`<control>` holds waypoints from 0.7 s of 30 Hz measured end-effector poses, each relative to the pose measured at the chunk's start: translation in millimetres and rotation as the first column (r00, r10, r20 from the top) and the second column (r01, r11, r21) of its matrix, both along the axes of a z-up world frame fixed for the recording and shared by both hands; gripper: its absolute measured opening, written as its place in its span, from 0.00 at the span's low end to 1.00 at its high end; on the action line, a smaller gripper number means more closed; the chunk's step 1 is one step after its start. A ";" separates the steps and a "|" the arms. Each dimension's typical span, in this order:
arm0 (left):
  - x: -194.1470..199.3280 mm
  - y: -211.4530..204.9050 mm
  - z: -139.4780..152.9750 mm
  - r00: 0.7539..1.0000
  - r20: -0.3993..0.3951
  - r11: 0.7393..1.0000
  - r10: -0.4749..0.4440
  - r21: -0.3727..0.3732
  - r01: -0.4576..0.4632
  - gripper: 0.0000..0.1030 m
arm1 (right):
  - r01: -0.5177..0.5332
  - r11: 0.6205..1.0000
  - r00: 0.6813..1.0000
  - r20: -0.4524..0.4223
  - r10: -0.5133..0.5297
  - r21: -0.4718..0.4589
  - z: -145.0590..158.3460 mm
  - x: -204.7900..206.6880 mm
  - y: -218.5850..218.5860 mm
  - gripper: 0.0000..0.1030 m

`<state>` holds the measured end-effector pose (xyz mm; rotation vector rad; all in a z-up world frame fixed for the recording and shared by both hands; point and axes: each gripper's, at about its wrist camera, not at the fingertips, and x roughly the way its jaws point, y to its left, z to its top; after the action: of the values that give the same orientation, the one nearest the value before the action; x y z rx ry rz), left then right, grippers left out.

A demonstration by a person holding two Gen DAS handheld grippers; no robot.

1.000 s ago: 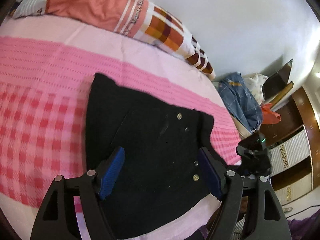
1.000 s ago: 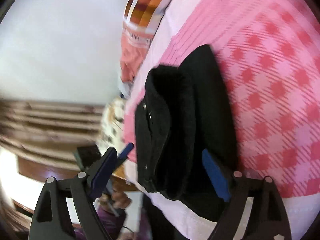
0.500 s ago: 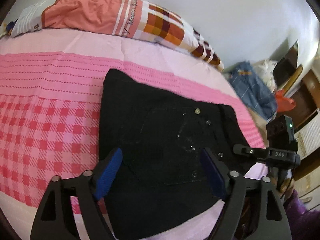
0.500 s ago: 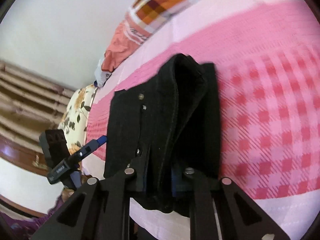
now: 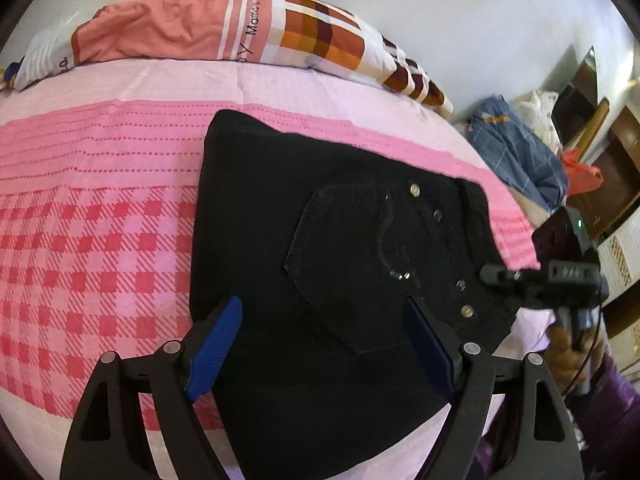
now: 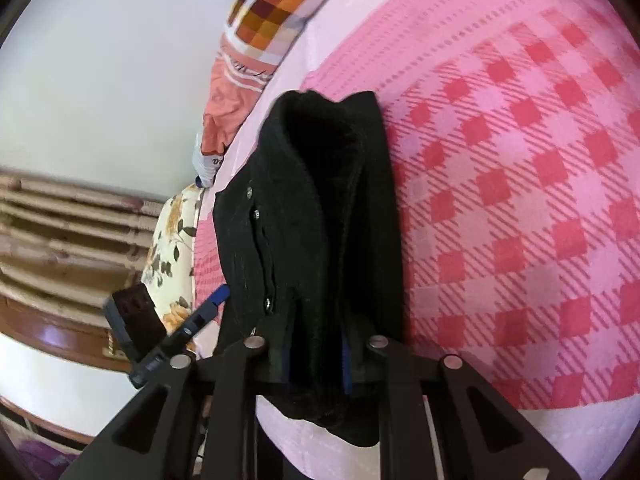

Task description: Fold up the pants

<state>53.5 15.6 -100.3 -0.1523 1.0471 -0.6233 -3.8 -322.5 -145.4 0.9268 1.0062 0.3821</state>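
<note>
Centrally, black pants point(image 5: 320, 280) folded flat on pink checked bedspread point(image 5: 92, 248), filling centre and lower frame of left view. Left gripper point(image 5: 324, 344) over pants, blue-padded fingers point(image 5: 216, 344) spread wide, holding nothing. Right gripper point(image 6: 316, 364), bottom centre of right view, clamped on thick folded pants edge point(image 6: 320, 220). Fabric dark, nappy, with metal rivets and stitched pocket. Patterned pillow point(image 5: 240, 36) along upper frame; blue cloth heap point(image 5: 516, 160) at right.

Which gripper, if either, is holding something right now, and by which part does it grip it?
The right gripper is shut on the black pants, pinching the thick folded edge nearest it. The left gripper is open above the pants, holding nothing.
</note>
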 end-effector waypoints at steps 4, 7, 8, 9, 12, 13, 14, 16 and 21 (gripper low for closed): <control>-3.5 -0.5 3.0 1.000 0.022 1.000 -0.009 0.021 0.009 0.80 | 0.032 0.981 0.999 0.043 -0.024 -0.191 32.5 -10.9 2.4 0.24; -2.3 10.1 6.8 0.999 0.024 0.999 0.033 -0.019 -0.032 0.80 | 0.155 0.939 0.981 0.157 -0.111 -0.307 74.0 -22.0 -6.6 0.24; -0.7 15.1 7.2 0.999 0.022 0.998 0.048 -0.035 -0.047 0.80 | 0.179 0.936 0.971 0.207 -0.119 -0.305 87.5 -23.6 -7.2 0.25; 1.8 22.0 6.6 0.997 0.012 0.996 0.070 -0.056 -0.070 0.80 | 0.172 0.940 0.965 0.243 -0.100 -0.296 97.3 -21.4 -3.2 0.25; 10.1 38.7 0.6 0.992 -0.028 0.989 0.124 -0.078 -0.126 0.80 | 0.079 0.947 0.971 0.240 -0.002 -0.311 98.2 -1.0 22.9 0.25; 11.9 44.4 -3.8 0.989 -0.045 0.987 0.139 -0.081 -0.142 0.80 | 0.048 0.944 0.973 0.229 0.029 -0.326 93.2 3.8 31.8 0.25; 11.9 46.4 -6.9 0.988 -0.060 0.985 0.145 -0.080 -0.150 0.80 | 0.025 0.935 0.976 0.211 0.054 -0.353 86.9 6.1 39.9 0.25; 9.0 52.1 -16.9 0.984 -0.089 0.984 0.155 -0.076 -0.162 0.80 | -0.023 0.914 0.982 0.160 0.096 -0.404 68.3 3.1 52.4 0.25; -16.1 36.5 -20.3 0.993 0.080 0.995 0.091 0.028 -0.094 0.80 | -0.007 0.916 0.984 0.159 0.077 -0.402 34.4 -14.4 45.1 0.00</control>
<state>37.4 52.1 -120.6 -0.1466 0.9684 -0.5244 -18.2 -277.4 -111.1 0.4925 0.9020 0.2719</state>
